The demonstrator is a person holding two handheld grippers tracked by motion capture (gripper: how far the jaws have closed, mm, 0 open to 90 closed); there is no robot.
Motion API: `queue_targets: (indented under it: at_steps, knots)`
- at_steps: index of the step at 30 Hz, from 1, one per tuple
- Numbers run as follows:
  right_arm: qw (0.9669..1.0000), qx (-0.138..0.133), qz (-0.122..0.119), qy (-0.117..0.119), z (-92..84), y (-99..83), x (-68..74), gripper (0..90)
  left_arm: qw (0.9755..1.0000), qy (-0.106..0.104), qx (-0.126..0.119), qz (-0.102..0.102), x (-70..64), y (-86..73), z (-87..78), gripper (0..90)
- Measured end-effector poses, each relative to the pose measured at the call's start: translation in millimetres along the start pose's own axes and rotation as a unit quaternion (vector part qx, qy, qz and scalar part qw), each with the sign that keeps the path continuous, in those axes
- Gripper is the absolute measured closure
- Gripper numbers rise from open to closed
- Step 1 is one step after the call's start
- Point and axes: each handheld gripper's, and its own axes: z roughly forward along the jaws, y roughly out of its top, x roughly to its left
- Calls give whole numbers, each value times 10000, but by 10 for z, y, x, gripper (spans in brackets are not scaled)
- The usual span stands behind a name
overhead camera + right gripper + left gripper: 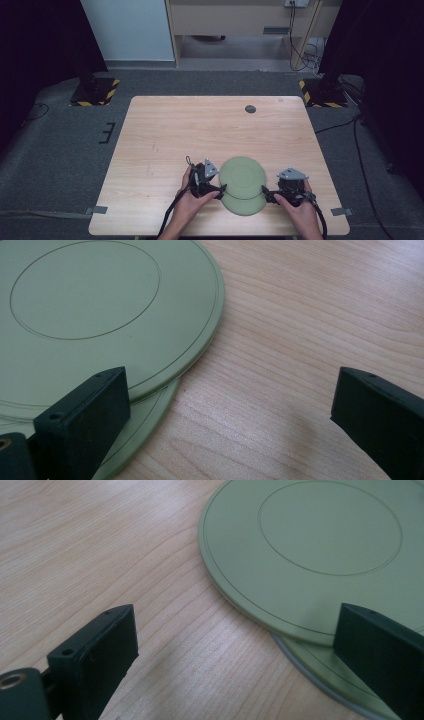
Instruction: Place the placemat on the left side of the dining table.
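Note:
Two pale green plates lie stacked and offset near the front edge of the wooden table [200, 130]. The upper plate [243, 175] sits a little farther back than the lower plate [246, 206]. My left gripper [220, 190] is at the stack's left edge, open, with one jaw over the plates' rims and the other over bare wood. My right gripper [265, 193] mirrors it at the right edge, also open. In the left gripper view the upper plate [310, 545] overlaps the lower plate [320, 672]. The right gripper view shows the upper plate [100, 305] over the lower plate [147, 422].
A small dark round disc [250, 108] lies near the table's far edge. Grey tape tabs [99, 209] mark the front corners. Stands with yellow-black striped bases [95, 91] rest on the floor beyond the far corners.

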Motion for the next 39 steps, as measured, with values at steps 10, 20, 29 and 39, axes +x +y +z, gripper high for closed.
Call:
queue_targets:
  at_steps: [10,20,29,39]
  knots:
    - [10000,13,12,12,3,1,-6,22,9998,-125,-27,-127,30,121,6,35]
    - [10000,7,18,17,6,0,-8,20,9995,-267,111,-100,-36,193,139,35]
    - [10000,16,41,33,10,1,-11,16,9981,-486,193,-311,-15,189,242,32]
    - [10000,15,27,48,12,1,-16,16,9940,-819,233,-684,18,200,340,25]
